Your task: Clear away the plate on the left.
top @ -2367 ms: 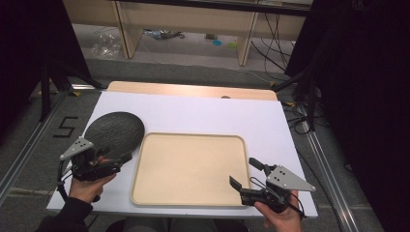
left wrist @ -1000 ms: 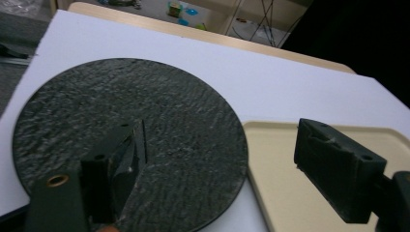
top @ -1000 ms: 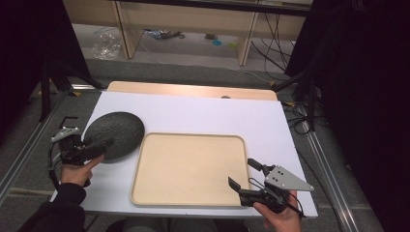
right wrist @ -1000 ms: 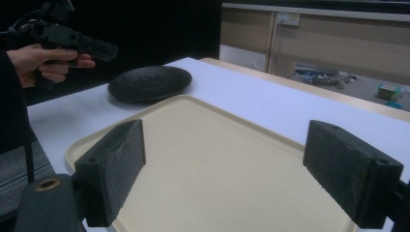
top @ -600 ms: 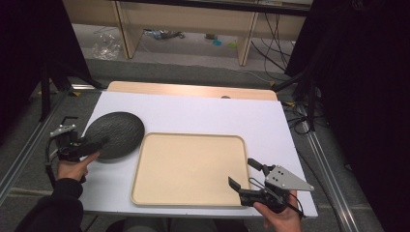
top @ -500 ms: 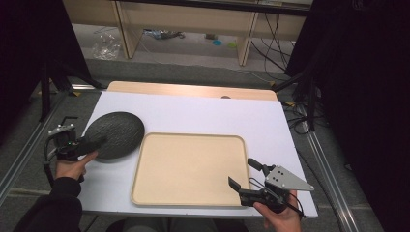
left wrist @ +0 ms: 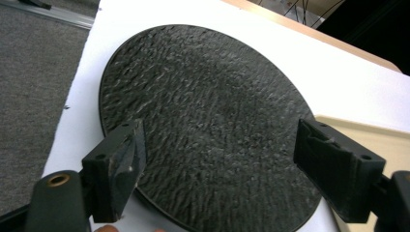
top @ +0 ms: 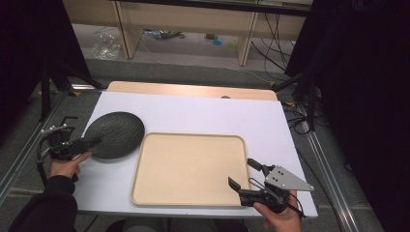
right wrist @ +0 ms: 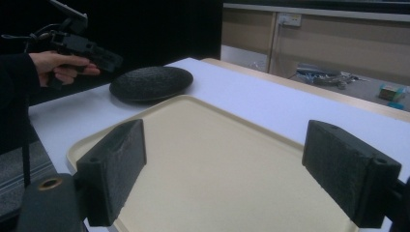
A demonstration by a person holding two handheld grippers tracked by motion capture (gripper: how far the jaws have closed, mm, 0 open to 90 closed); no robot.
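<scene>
A dark, rough round plate (top: 115,134) lies on the white table left of a bare beige tray (top: 188,164). My left gripper (top: 91,142) is at the plate's left edge, turned on its side. In the left gripper view it (left wrist: 220,145) is open, its jaws spread wide over the near part of the plate (left wrist: 208,96), with a corner of the tray (left wrist: 367,135) at the right. My right gripper (top: 244,174) hovers open over the tray's front right corner, nothing between its jaws (right wrist: 222,154). From there I see the tray (right wrist: 203,121), the plate (right wrist: 151,83) and the left gripper (right wrist: 92,50).
The white tabletop (top: 208,113) ends in a wooden strip (top: 193,90) at the far side. Beyond it stand low shelves with clutter on the floor. Cables (top: 297,121) trail off the right edge. A metal rail (top: 24,154) runs along the floor at the left.
My left gripper has pulled left and slightly away from the plate's front and rolled onto its side. The plate, the tray and my right gripper have stayed put.
</scene>
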